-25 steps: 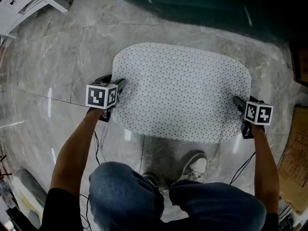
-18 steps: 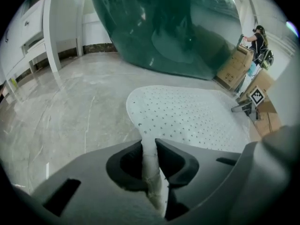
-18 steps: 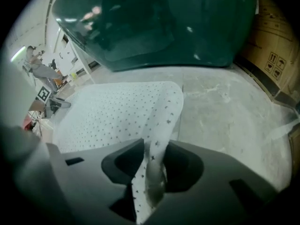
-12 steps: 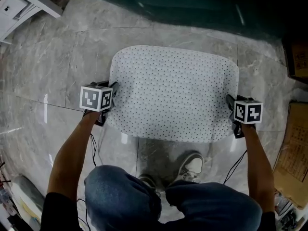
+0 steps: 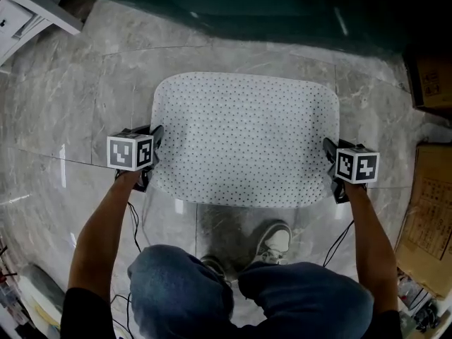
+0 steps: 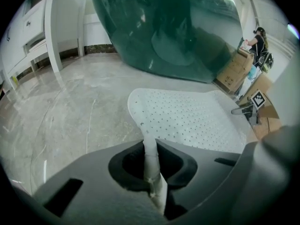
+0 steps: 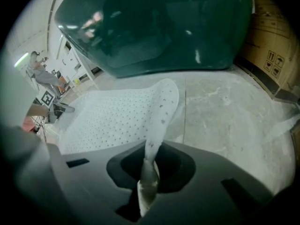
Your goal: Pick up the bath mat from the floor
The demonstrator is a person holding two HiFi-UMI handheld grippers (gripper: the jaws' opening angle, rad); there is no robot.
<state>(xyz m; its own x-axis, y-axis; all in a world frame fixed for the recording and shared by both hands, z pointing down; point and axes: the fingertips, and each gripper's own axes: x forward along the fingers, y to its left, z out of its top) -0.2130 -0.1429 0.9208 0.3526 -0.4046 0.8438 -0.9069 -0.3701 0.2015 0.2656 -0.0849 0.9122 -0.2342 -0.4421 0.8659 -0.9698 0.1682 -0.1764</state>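
Observation:
A white bath mat point(image 5: 244, 140) dotted with small holes lies flat on the grey marble floor. My left gripper point(image 5: 154, 145) is shut on the mat's left edge and my right gripper point(image 5: 329, 152) on its right edge. In the left gripper view the mat point(image 6: 187, 118) rises as a thin pinched fold into the left gripper point(image 6: 152, 172). The right gripper view shows the mat point(image 7: 112, 116) curling up into the right gripper point(image 7: 149, 172). Both pairs of jaws have just been closing on those edges.
A big dark green rounded tub point(image 5: 282, 6) stands just beyond the mat. A white cabinet point(image 5: 28, 6) is at the far left, and cardboard boxes point(image 5: 429, 83) line the right. My shoe point(image 5: 275, 242) rests near the mat's front edge. Cables hang from both grippers.
Both grippers have stayed at the mat's side edges. The mat now looks slightly narrower, its sides drawn in at the jaws.

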